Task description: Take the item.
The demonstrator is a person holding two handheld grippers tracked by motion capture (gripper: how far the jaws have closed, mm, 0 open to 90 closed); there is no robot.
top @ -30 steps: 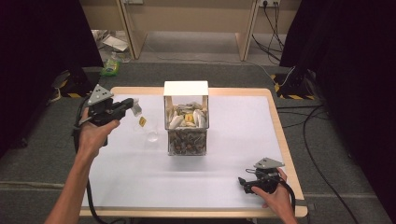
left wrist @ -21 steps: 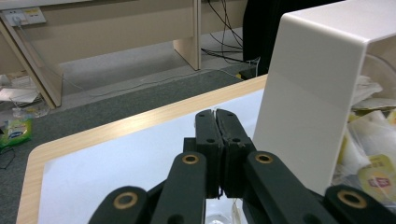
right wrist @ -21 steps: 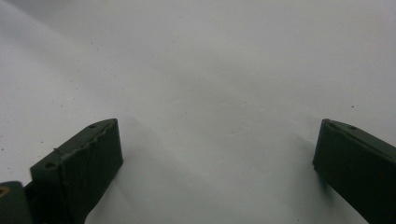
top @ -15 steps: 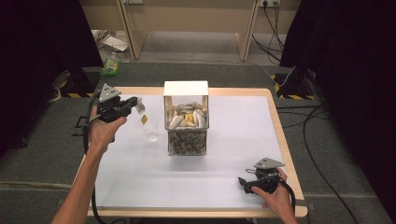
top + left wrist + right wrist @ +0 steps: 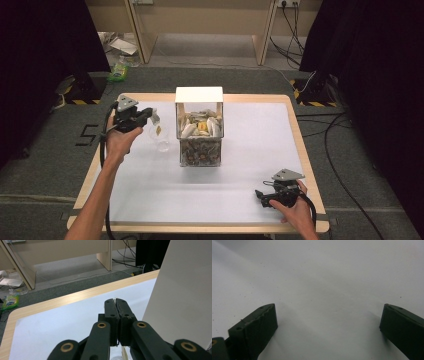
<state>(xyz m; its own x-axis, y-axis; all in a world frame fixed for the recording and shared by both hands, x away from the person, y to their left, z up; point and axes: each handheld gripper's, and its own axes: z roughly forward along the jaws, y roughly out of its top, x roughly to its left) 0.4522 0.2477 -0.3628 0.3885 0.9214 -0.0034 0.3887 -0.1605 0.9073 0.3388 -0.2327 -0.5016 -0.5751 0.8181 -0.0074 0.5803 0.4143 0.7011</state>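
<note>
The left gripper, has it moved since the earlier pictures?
Yes. The left gripper has sunk toward the clear glass, staying left of the box.

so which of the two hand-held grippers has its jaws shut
The left hand-held gripper, held above the clear cup beside the box. Its jaws are pressed together on a thin string, while the right hand-held gripper rests on the table with jaws wide apart.

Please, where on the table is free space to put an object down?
The white mat is bare between the clear box and the near edge, and right of the box. Crowded: left of the box, around the glass under the left gripper.
</note>
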